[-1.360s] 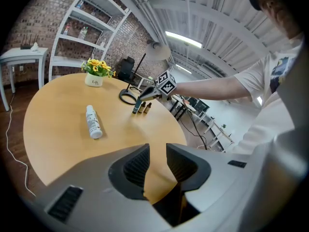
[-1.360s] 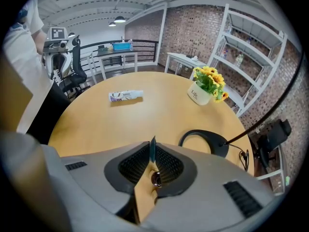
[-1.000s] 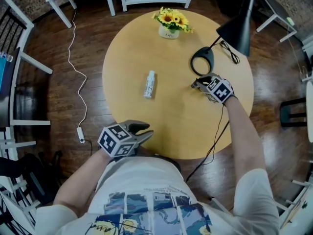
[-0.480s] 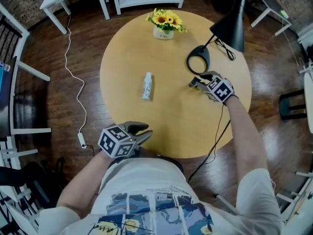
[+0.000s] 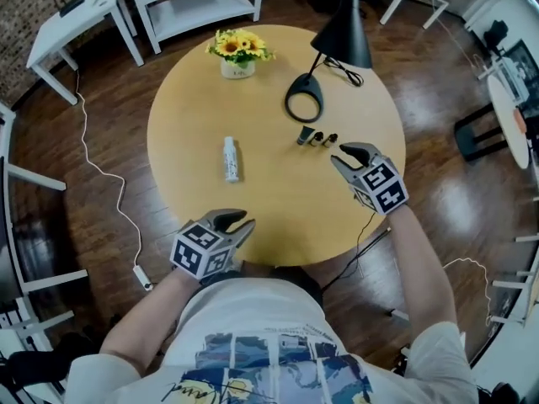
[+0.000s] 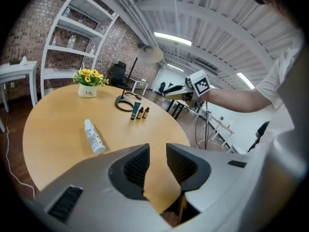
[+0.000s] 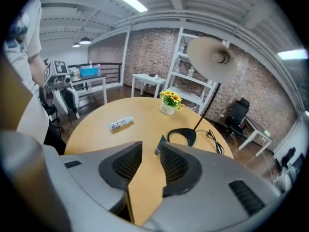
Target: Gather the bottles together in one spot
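Note:
A white bottle [image 5: 229, 159] lies on its side on the round wooden table [image 5: 269, 209], left of centre. Three small dark bottles [image 5: 318, 137] stand in a row near the lamp base [image 5: 303, 108]. My right gripper [image 5: 344, 153] hovers just right of and nearer than that row, open and empty; between its jaws the right gripper view shows one dark bottle [image 7: 158, 146] further off. My left gripper [image 5: 236, 220] is at the table's near edge, shut and empty, well short of the white bottle [image 6: 93, 136].
A pot of yellow flowers [image 5: 238, 53] stands at the table's far side. A black lamp [image 5: 341, 32] leans over its ring base, and its cable [image 5: 344, 72] trails off the far right. White shelves and chairs stand around the table.
My right gripper has let go and pulled back toward me from the lamp base, uncovering the three small bottles. The head view has shifted. The left gripper has stayed put.

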A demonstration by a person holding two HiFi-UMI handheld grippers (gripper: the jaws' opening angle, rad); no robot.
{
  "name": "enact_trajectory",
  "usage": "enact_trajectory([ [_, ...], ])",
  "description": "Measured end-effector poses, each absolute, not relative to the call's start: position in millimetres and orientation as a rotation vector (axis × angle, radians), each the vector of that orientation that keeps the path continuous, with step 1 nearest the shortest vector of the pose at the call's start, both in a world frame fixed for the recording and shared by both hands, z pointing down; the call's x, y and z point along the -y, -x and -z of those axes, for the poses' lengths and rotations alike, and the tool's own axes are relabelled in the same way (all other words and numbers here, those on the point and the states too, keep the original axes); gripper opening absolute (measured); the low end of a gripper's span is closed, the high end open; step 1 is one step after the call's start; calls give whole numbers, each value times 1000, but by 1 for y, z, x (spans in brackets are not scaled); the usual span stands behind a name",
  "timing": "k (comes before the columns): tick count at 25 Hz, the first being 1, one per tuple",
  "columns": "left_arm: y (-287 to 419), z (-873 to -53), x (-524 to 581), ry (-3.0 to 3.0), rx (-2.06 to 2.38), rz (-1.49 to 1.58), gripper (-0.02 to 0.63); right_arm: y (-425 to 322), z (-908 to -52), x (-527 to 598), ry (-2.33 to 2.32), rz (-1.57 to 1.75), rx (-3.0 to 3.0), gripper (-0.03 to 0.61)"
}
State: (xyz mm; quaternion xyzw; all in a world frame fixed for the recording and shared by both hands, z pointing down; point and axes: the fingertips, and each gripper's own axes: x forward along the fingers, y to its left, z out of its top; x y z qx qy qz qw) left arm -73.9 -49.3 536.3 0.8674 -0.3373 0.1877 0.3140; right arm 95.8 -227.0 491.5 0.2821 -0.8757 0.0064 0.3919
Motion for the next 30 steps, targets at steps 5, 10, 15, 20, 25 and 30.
enact_trajectory([
  [5, 82, -525, 44, -2358, 904, -535, 110, -112, -482, 126, -932, -186, 2260, 144],
  [10, 79, -517, 31, -2348, 970, -568, 112, -119, -488, 35, -1108, -414, 2318, 144],
  [15, 58, -502, -3, -2295, 1101, -557, 117, -139, -475, -19, -1169, -463, 2365, 144],
  [20, 30, -489, -55, -2236, 1207, -560, 123, -170, -462, -58, -1084, -397, 2411, 144],
  [25, 25, -493, -108, -2096, 1290, -544, 123, -185, -470, -88, -1002, -409, 2458, 144],
  [30, 24, -494, -142, -2011, 1334, -555, 123, -195, -476, -108, -981, -434, 2480, 144],
])
